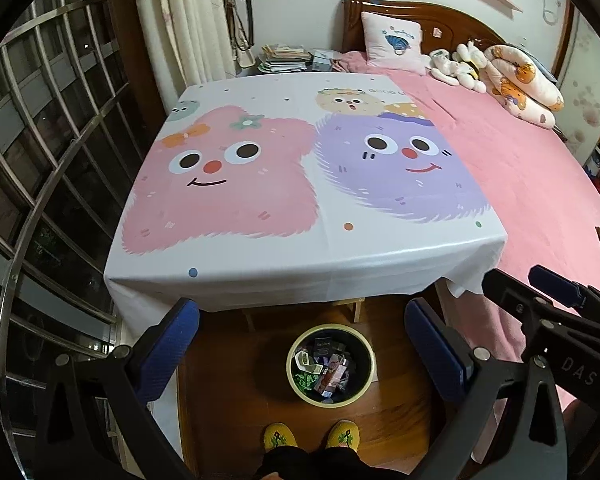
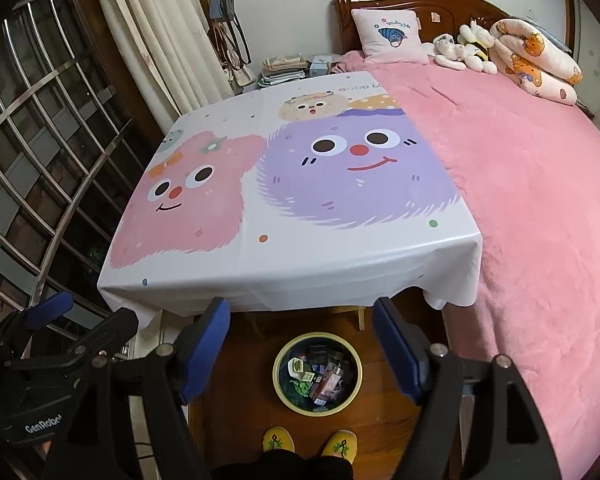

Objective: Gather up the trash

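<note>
A table (image 1: 300, 256) covered by a cartoon-printed cloth (image 1: 260, 184) stands against a bed (image 1: 520, 184) with a pink blanket. At the head of the bed lie a pillow (image 1: 394, 42), soft toys (image 1: 458, 64) and a rolled quilt (image 1: 520, 80). On the wooden floor (image 1: 240, 392) under the table's near edge stands a round bin (image 1: 331, 364) holding small boxes and wrappers (image 1: 326, 368), just ahead of two yellow slippers (image 1: 280, 436)

a table (image 1: 300, 256) under a cartoon-monster cloth fills the centre. at right, a pink-covered bed (image 1: 520, 184) with a dark wooden headboard (image 1: 452, 20) at upper right. a barred window (image 1: 40, 160), dark outside, curves down the left; cream curtains (image 1: 188, 20) at upper left. wooden floor (image 1: 236, 380) below.
</note>
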`<state>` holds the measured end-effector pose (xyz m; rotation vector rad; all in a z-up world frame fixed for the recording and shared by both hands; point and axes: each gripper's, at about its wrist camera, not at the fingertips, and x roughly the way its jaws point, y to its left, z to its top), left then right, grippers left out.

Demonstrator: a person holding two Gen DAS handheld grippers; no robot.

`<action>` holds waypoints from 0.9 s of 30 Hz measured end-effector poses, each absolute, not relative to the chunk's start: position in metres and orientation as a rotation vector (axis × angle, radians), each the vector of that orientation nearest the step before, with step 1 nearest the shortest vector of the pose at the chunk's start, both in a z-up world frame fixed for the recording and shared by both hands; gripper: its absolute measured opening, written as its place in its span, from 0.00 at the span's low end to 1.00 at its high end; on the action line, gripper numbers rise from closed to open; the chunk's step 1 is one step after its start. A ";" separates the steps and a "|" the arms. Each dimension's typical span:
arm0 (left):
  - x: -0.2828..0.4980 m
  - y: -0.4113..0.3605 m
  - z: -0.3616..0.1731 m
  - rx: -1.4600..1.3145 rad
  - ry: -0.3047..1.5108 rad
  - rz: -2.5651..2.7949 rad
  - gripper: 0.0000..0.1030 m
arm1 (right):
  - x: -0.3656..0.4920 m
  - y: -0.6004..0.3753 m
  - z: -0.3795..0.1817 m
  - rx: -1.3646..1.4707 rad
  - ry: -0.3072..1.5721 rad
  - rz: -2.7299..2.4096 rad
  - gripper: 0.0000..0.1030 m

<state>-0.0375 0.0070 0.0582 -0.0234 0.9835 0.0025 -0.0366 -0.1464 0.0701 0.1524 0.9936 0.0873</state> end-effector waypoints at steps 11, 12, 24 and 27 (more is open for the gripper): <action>-0.030 0.012 0.057 -0.049 0.985 0.032 0.99 | -0.029 -0.143 0.074 0.111 0.981 0.107 0.72; -0.030 0.012 0.057 -0.051 0.985 0.034 0.99 | -0.029 -0.142 0.075 0.110 0.980 0.105 0.72; -0.023 0.015 0.056 -0.060 0.983 0.037 0.99 | -0.022 -0.143 0.075 0.096 0.973 0.111 0.72; -0.022 0.016 0.056 -0.057 0.985 0.035 0.99 | -0.020 -0.143 0.075 0.097 0.975 0.110 0.72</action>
